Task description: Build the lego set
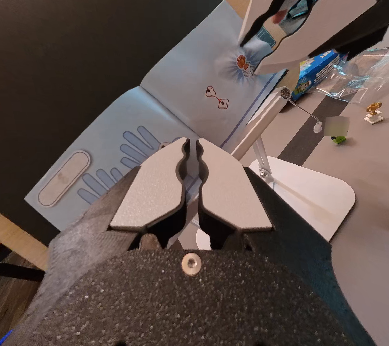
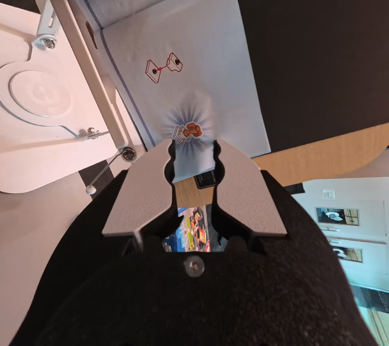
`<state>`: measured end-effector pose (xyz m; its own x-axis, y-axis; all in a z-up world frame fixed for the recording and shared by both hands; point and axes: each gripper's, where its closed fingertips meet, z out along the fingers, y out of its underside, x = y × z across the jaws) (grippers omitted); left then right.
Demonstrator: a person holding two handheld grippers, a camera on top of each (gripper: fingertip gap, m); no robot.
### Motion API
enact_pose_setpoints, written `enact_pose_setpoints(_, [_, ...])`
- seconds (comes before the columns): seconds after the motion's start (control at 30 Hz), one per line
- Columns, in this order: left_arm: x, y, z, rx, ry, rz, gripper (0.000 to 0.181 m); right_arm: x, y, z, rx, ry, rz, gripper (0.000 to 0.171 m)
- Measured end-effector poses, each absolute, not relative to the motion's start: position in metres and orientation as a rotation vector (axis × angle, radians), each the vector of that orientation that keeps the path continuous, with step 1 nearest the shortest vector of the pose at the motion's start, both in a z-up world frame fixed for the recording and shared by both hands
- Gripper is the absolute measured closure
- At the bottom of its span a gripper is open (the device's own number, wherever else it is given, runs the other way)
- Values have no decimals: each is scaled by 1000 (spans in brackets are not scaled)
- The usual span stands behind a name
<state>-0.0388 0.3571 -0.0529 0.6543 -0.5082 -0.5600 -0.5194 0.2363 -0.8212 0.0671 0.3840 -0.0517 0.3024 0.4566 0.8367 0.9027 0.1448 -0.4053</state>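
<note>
The lego set lies on the grey table (image 1: 370, 178) beyond the stand (image 1: 305, 194): one box (image 1: 315, 77), one clear bag (image 1: 362, 75), one gold trophy (image 1: 374, 111) and one green figure (image 1: 339, 139). The stand could be tipped, or the one open booklet (image 1: 179, 83) creased or torn, if its page were pulled hard by the right gripper (image 2: 193, 142), which is spread wide about the page's edge. The left gripper (image 1: 193, 142) is nearly closed, with nothing seen between its fingers. Two grippers are counted.
</note>
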Motion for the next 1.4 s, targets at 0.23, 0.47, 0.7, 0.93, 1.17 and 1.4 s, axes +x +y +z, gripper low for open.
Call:
enact_pose_setpoints(0.23, [-40, 358, -53, -1389, 940, 17, 176, 66, 385, -55, -1481, -1297, -485, 167])
enact_pose_setpoints(0.47, [-37, 354, -50, -1379, 942, 14, 176, 65, 381, -56, -1546, -1240, -338, 171])
enact_pose_setpoints(0.7, [-24, 342, -41, -1336, 971, -7, 174, 59, 358, -51, -1544, -1207, -158, 171])
enact_pose_setpoints(0.93, [5, 317, -35, -1199, 1139, 45, 145, 46, 340, -41, -1514, -1184, -58, 171])
enact_pose_setpoints(1.17, [14, 316, -47, -1108, 1179, 238, 134, 23, 328, -32, -1535, -1153, 136, 171])
enact_pose_setpoints(1.4, [-4, 325, -46, -978, 1102, 520, 164, 2, 320, -22, -1547, -1139, 270, 171])
